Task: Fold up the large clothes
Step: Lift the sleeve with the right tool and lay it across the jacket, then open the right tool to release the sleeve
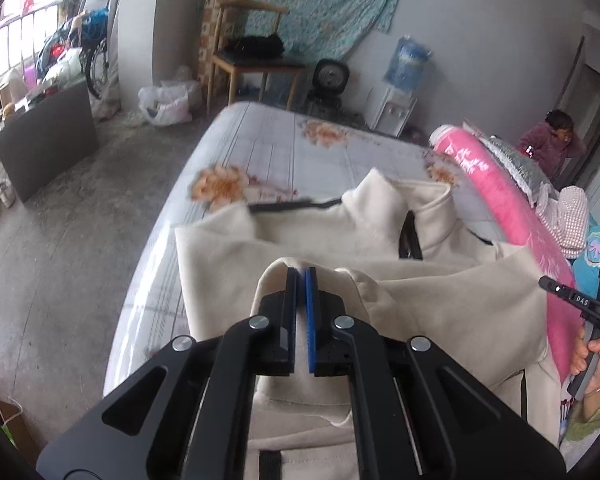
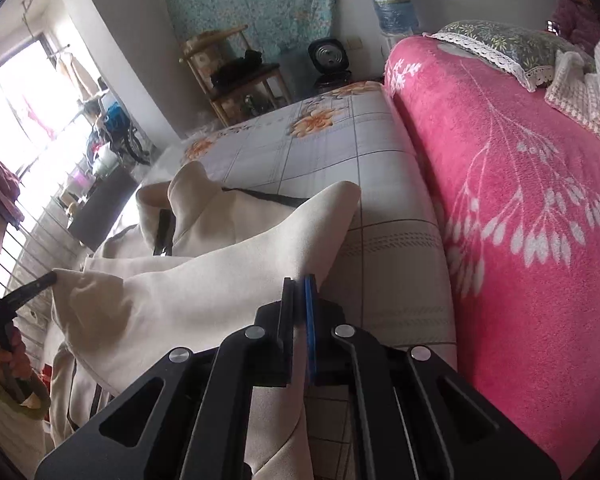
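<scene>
Both grippers [image 1: 301, 276] [image 2: 299, 282] clamped on jacket [image 1: 440, 300]

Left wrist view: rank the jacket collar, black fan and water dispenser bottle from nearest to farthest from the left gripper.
From the left gripper, shut on the cream jacket:
1. Jacket collar, just ahead on the bed.
2. Black fan, on the floor past the bed.
3. Water dispenser bottle, right of the fan; nearly level with it.

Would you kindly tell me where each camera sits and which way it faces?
Left wrist: on the left claw, shut on the cream jacket, facing across the bed; the right hand shows.
Right wrist: on the right claw, shut on the jacket, beside the pink blanket; the left hand shows.
Shared: jacket, bed, blanket.
</scene>
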